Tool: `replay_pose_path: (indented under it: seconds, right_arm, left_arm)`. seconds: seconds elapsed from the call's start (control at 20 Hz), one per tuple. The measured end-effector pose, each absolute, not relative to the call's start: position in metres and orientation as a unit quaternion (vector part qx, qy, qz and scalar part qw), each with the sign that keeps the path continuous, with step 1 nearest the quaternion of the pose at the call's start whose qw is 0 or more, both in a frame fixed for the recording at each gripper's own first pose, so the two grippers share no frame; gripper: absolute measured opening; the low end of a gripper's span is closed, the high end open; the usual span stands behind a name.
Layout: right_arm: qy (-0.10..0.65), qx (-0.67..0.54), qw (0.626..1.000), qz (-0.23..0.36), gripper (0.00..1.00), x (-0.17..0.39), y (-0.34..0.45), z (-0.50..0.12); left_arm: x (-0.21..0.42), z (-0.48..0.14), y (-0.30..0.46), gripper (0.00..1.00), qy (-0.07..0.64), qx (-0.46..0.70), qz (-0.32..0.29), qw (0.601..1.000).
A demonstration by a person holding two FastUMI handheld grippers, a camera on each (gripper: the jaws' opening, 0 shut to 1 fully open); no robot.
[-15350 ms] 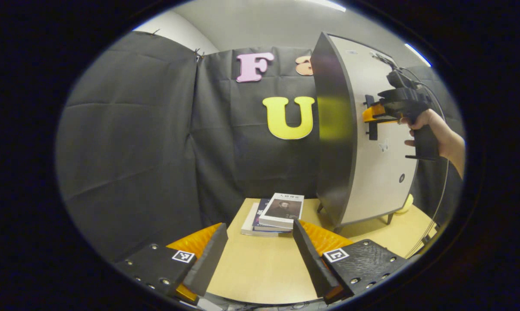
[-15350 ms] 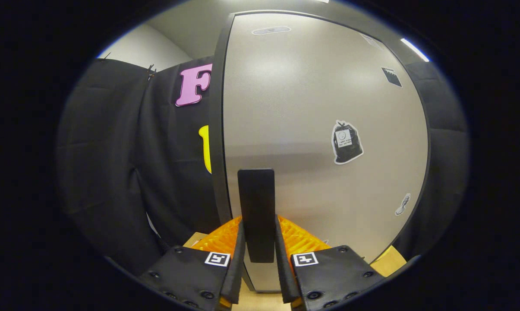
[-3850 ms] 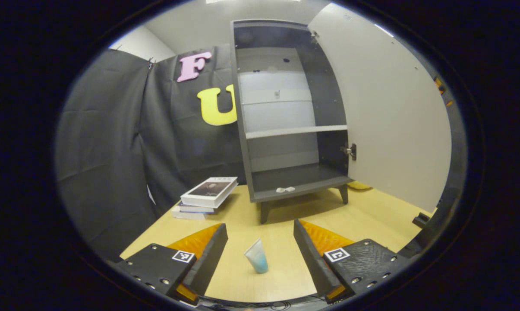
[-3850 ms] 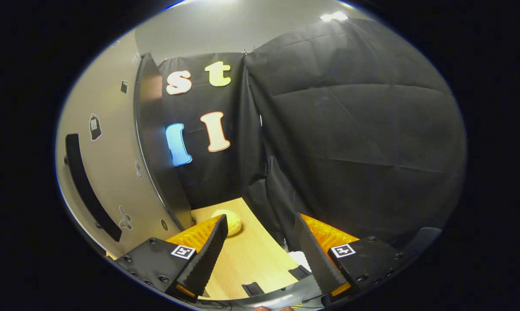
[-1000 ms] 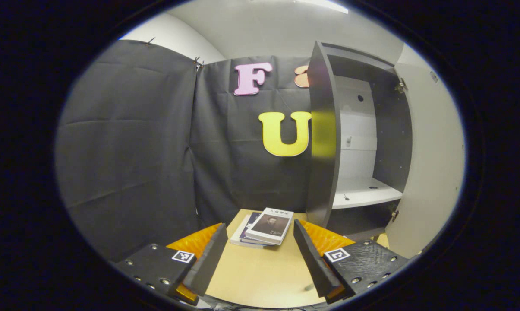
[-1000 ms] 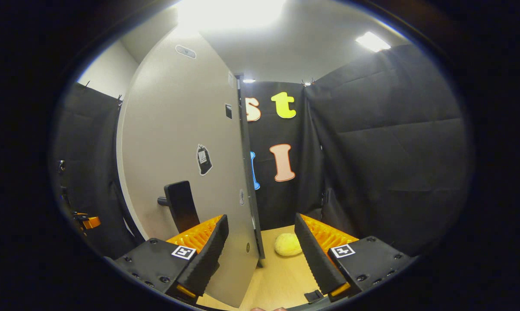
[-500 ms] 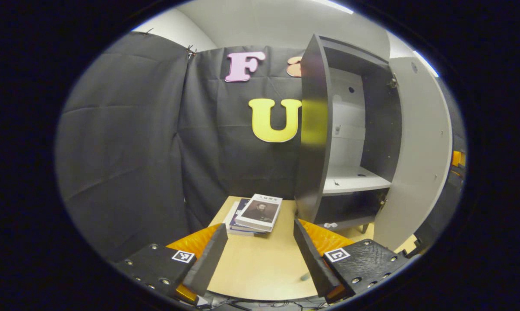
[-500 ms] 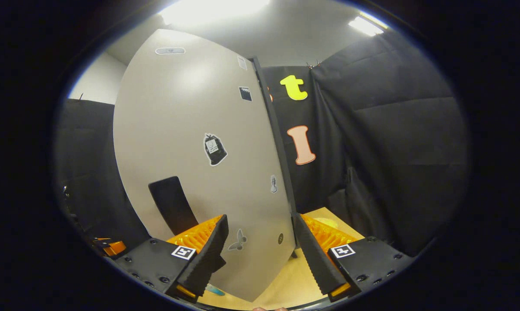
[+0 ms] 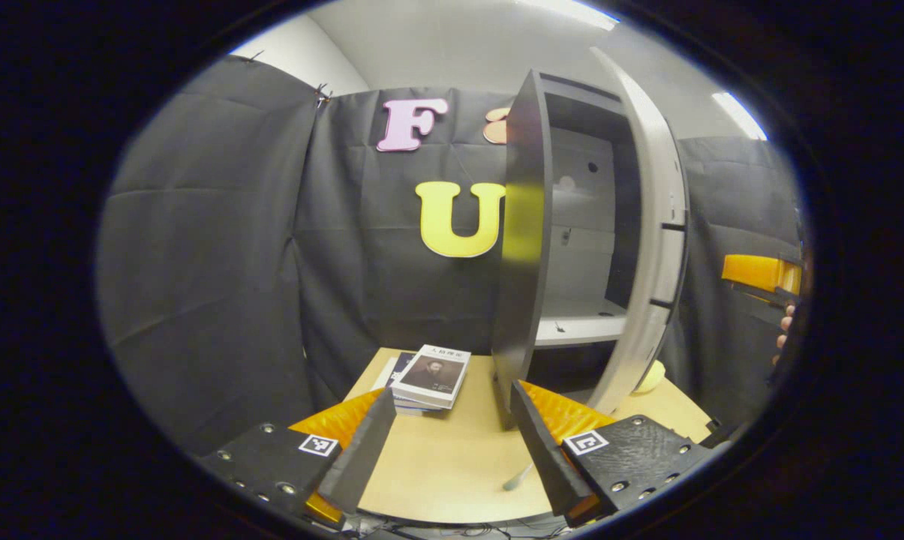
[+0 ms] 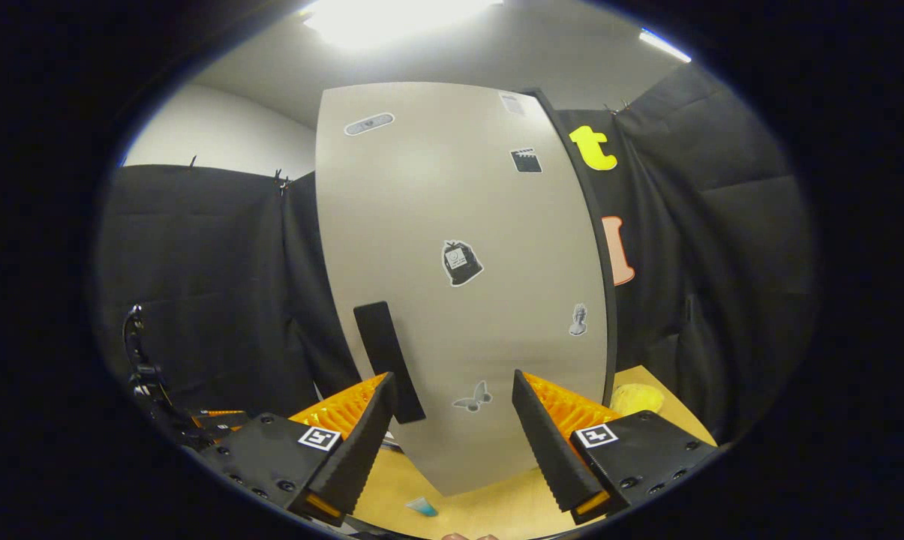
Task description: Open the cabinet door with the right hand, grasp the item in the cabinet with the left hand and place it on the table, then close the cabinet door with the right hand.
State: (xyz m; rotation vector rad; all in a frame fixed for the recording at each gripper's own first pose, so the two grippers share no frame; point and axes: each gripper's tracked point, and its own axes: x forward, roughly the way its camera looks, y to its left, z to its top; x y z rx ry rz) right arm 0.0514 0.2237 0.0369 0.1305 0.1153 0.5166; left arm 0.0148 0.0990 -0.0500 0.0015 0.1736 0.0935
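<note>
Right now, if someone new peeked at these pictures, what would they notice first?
Probably the tall cabinet door, partly open, dotted with stickers, straight ahead of the open right gripper. In the left gripper view, the dark cabinet stands on the wooden table, with a stack of books beside it.

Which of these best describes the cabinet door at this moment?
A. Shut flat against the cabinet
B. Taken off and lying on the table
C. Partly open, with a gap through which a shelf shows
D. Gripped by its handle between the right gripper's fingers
C. In the left gripper view the door stands ajar from the cabinet, and the shelf shows through the gap; the right gripper is open and clear of the handle.
</note>
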Motion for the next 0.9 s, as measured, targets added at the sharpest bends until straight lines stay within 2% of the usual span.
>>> replay_pose_path:
  seconds: [0.2, 0.35, 0.55, 0.9]
  right_arm:
    - [0.076, 0.077, 0.962, 0.251, 0.98, 0.054, 0.193, 0.025]
    - [0.083, 0.074, 0.970, 0.218, 0.98, 0.068, 0.153, 0.021]
    - [0.065, 0.041, 0.977, 0.201, 0.98, 0.081, 0.096, 0.027]
    - [0.025, 0.001, 0.974, 0.226, 0.98, 0.101, 0.030, 0.049]
  left_arm:
    - [0.018, -0.042, 0.074, 0.93, 0.073, 0.007, 0.048, 0.996]
    - [0.018, -0.022, 0.047, 0.93, 0.046, 0.004, 0.047, 0.998]
    - [0.019, 0.005, 0.006, 0.93, 0.011, 0.005, 0.048, 0.999]
    - [0.010, -0.017, -0.042, 0.93, 0.040, -0.031, 0.066, 0.997]
